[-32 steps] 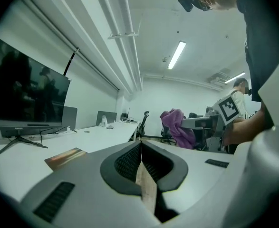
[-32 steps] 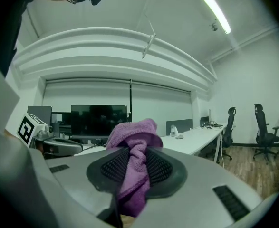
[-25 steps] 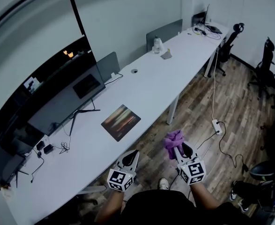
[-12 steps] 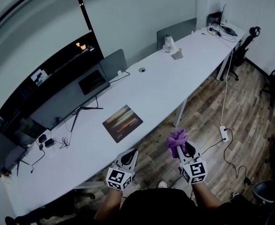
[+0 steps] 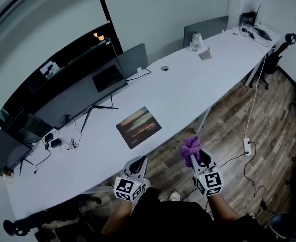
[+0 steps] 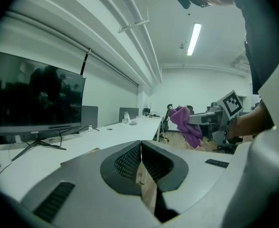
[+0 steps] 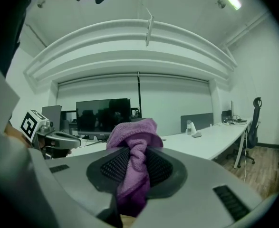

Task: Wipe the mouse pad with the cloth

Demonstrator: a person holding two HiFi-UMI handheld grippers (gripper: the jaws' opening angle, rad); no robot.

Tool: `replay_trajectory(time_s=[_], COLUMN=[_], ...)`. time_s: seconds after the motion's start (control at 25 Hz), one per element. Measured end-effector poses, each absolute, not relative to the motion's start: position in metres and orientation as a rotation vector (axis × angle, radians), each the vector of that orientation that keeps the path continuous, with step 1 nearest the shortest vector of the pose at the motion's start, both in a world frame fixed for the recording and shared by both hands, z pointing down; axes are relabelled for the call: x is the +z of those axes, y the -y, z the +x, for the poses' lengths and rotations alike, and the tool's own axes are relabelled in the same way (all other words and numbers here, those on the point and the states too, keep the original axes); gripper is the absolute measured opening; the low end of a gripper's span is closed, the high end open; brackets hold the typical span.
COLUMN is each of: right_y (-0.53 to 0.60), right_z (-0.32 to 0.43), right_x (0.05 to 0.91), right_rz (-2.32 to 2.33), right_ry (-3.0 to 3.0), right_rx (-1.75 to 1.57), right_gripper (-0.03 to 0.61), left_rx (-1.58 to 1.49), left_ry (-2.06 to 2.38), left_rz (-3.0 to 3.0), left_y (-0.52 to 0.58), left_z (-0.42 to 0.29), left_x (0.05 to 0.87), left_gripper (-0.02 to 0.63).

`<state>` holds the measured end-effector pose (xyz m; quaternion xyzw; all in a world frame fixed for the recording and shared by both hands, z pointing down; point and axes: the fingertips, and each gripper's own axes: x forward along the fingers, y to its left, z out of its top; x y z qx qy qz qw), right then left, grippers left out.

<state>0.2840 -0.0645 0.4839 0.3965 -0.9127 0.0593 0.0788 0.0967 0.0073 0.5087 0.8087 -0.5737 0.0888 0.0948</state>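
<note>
The right gripper (image 5: 196, 158) has its jaws closed on the purple cloth (image 5: 189, 146), which bunches up above them. The left gripper (image 5: 138, 164) has its jaws pressed together with nothing between. The 2 grippers hang over the floor, in front of the desk (image 5: 198, 79). The mouse pad (image 5: 138, 127) lies flat near the desk's front edge, well apart from the cloth. To wipe well, I think the right gripper should lay the loose part of the cloth flat on the pad, while the left gripper presses 1 corner down. A bottle (image 5: 194, 40) stands at the desk's far end; it is too small to tell what is in it.
</note>
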Motion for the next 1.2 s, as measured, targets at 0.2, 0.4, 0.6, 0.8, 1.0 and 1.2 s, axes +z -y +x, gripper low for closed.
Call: replay_trajectory(time_s=[0.2, 0.4, 0.6, 0.8, 1.0, 1.2], right_y=[0.081, 0.099, 0.119, 0.145, 0.154, 0.152], right_z=[0.248, 0.205, 0.165, 0.133, 0.094, 0.058], right_x=[0.487, 0.487, 0.487, 0.487, 0.49, 0.501], right_rz=[1.086, 1.016, 0.966, 0.962, 0.905, 0.841], right_ry=[2.733, 2.753, 2.773, 2.794, 2.823, 2.801], right_rx=[0.145, 0.132, 0.169, 0.257, 0.329, 0.359], right_gripper=[0.104, 0.104, 0.104, 0.104, 0.104, 0.104], left_rx=[0.286, 0.246, 0.227, 0.231, 0.287, 0.282], left_ry=[1.733, 1.786, 1.811, 1.817, 1.854, 1.854], left_rz=[2.383, 2.336, 2.296, 2.279, 2.259, 2.257], left_y=[0.009, 0.024, 0.037, 0.041, 0.04, 0.041], left_z=[0.073, 0.042, 0.011, -0.014, -0.045, -0.067], left_x=[0.51, 0.507, 0.51, 0.512, 0.517, 0.516], left_gripper=[0.021, 0.021, 0.021, 0.021, 0.021, 0.021])
